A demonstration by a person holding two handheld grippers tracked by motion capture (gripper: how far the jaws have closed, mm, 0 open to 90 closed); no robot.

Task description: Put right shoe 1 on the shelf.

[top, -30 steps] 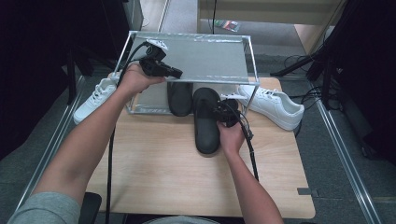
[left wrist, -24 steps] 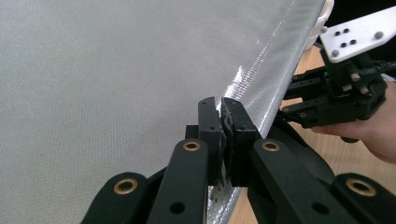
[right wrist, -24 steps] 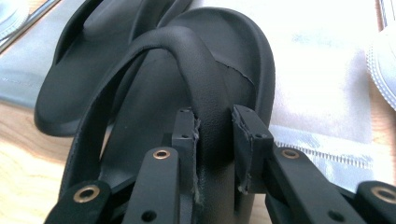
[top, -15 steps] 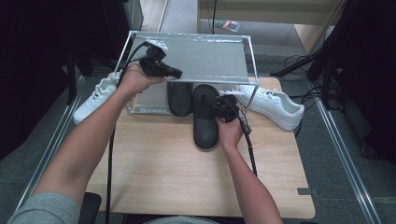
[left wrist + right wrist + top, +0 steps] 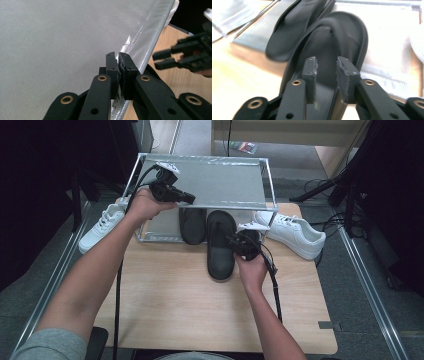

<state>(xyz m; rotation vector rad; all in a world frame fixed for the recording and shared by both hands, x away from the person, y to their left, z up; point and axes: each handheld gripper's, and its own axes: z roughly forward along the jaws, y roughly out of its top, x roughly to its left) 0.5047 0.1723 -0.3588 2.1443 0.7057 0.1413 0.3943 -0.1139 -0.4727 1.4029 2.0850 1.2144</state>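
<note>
Black, smooth, round-toed slipper [image 5: 220, 245] on wood

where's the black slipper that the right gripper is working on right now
In the high view the black slipper lies mid-table, toe under the shoe rack, beside its twin, with the right gripper at its right edge.

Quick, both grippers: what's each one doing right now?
Left gripper: shut on the bag flap edge.
Right gripper: open, fingers just closing, nothing pinched; the slipper lies under it.
</note>
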